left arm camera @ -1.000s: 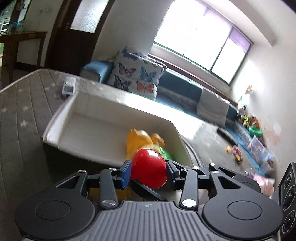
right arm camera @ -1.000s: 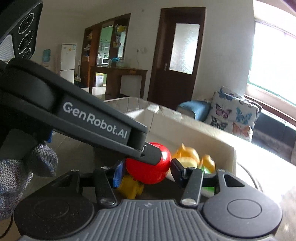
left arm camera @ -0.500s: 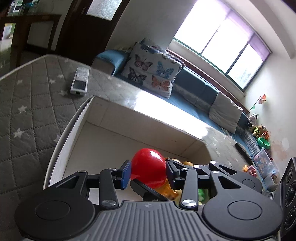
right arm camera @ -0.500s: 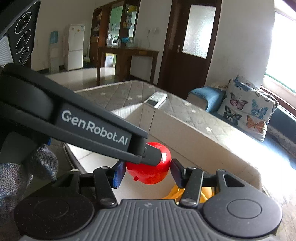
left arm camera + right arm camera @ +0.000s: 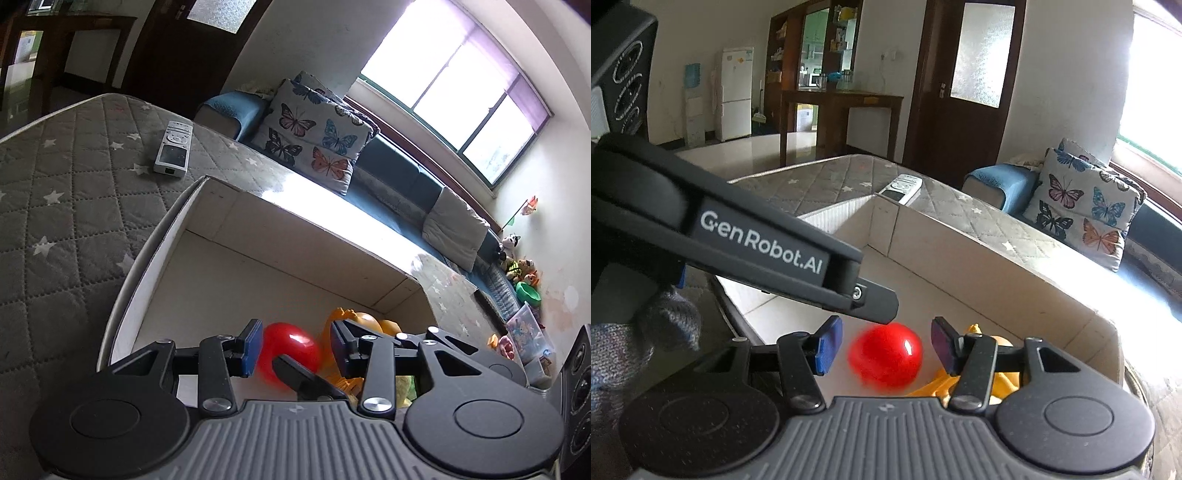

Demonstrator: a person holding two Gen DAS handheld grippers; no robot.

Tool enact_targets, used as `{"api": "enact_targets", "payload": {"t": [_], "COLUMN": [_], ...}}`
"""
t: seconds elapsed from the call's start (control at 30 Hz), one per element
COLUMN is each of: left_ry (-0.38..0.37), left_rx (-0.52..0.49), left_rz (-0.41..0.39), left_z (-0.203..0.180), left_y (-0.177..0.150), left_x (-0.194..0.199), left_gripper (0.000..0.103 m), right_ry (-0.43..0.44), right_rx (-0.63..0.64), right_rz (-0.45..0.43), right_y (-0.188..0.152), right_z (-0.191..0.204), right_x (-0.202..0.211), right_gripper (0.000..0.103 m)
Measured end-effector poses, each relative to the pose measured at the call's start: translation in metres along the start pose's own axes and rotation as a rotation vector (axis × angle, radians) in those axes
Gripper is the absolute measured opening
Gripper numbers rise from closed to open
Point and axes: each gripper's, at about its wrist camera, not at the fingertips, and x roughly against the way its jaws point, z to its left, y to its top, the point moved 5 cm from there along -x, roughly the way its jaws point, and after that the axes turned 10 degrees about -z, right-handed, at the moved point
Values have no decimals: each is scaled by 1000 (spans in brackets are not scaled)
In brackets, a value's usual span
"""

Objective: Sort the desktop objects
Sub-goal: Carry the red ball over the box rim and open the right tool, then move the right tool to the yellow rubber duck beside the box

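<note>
Red ball point(image 5: 886, 354), glossy, smooth, edges motion-blurred in right wrist view, low inside white box point(image 5: 295, 251), between right gripper point(image 5: 884, 345) pads, clear gap each side, jaws spread. Left gripper point(image 5: 293, 347) jaws also spread, ball point(image 5: 291, 350) just beyond blue pad, contact not discernible. Orange-yellow toy point(image 5: 354, 321) beside ball, partly hidden behind fingers, shape hard to make out. Box resting on grey star-quilted mattress point(image 5: 66, 192); remote control point(image 5: 173, 149) lying beyond box corner. Gloved hand point(image 5: 624, 339) cut off at frame edge
</note>
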Motion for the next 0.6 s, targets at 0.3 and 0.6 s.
{"api": "enact_targets", "payload": {"t": [0.3, 0.6], "left_ry": [1, 6], "left_rx": [-13, -52], "left_rz": [-34, -55], "left_z": [-8, -23], "left_y": [-4, -25], "left_x": [28, 61], "left_gripper": [43, 43], "right_ry": [-19, -31], "right_rx": [13, -17], "right_rz": [-55, -99], "right_y": [1, -5], "right_z": [5, 9], "right_x": [31, 73], "right_gripper": [55, 62]}}
